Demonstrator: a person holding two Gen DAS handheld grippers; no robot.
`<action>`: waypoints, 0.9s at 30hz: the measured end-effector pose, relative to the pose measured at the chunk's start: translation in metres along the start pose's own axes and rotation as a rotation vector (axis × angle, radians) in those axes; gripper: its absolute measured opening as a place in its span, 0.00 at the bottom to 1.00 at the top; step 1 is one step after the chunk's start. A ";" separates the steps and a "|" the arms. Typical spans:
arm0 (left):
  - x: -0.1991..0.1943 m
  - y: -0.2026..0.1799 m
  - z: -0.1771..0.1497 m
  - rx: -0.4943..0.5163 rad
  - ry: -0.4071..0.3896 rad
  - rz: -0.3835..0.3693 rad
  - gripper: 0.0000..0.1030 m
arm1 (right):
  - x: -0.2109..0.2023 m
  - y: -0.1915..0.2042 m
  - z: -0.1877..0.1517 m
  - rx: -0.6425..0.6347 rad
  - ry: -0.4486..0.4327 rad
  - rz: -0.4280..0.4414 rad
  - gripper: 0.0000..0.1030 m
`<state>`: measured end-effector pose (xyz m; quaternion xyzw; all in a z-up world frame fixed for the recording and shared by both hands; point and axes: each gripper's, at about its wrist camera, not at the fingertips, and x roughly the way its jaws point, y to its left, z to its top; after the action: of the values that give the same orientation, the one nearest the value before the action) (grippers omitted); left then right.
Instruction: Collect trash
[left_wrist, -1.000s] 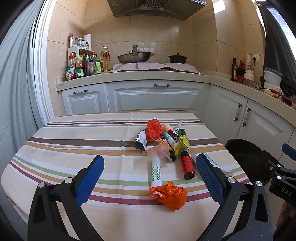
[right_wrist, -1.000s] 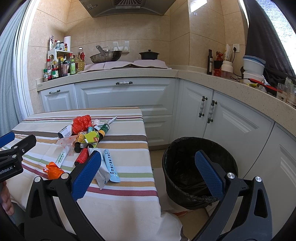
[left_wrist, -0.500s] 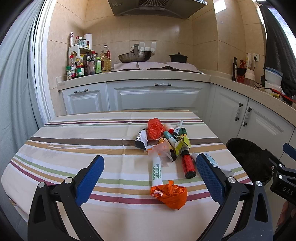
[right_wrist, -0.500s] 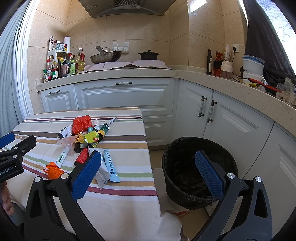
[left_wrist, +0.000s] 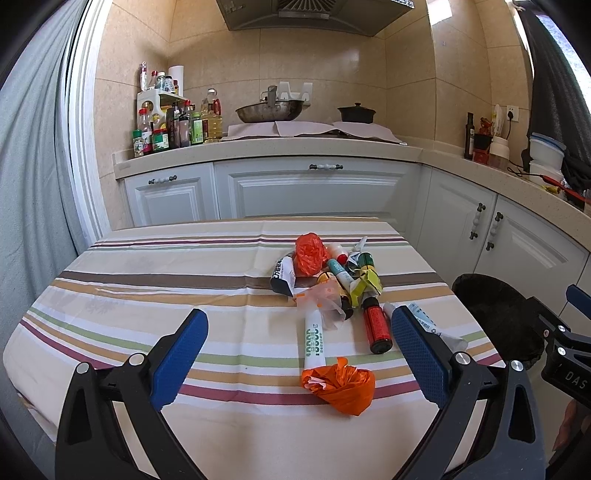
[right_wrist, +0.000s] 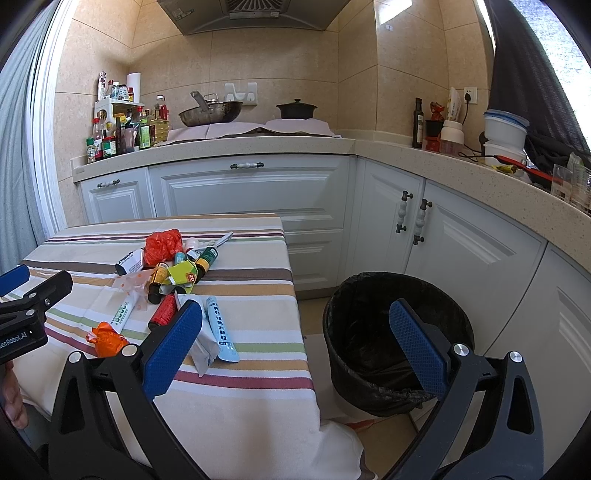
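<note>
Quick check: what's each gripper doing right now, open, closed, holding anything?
Left gripper: open, holding nothing, above the table.
Right gripper: open, holding nothing.

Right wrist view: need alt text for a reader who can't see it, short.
The open right hand-held gripper hovers between a striped-cloth table on the left and a black-lined round trash bin on the floor to the right. Tubes, small bottles and crumpled orange plastic bags lie heaped on the table; white kitchen cabinets stand behind.
</note>
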<state>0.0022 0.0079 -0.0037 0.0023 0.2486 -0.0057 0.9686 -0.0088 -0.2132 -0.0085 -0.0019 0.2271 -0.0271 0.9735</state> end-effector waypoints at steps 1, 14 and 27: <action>0.000 0.000 0.000 0.000 0.001 0.000 0.94 | 0.000 0.000 0.000 0.000 0.000 0.000 0.96; 0.001 0.001 -0.002 0.005 0.004 0.003 0.94 | 0.000 0.000 0.000 0.000 0.002 0.001 0.96; 0.001 -0.001 -0.004 0.009 0.013 0.002 0.94 | -0.006 -0.003 0.002 0.000 0.008 0.004 0.96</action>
<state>0.0010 0.0069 -0.0075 0.0071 0.2548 -0.0060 0.9670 -0.0133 -0.2160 -0.0045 -0.0015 0.2311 -0.0250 0.9726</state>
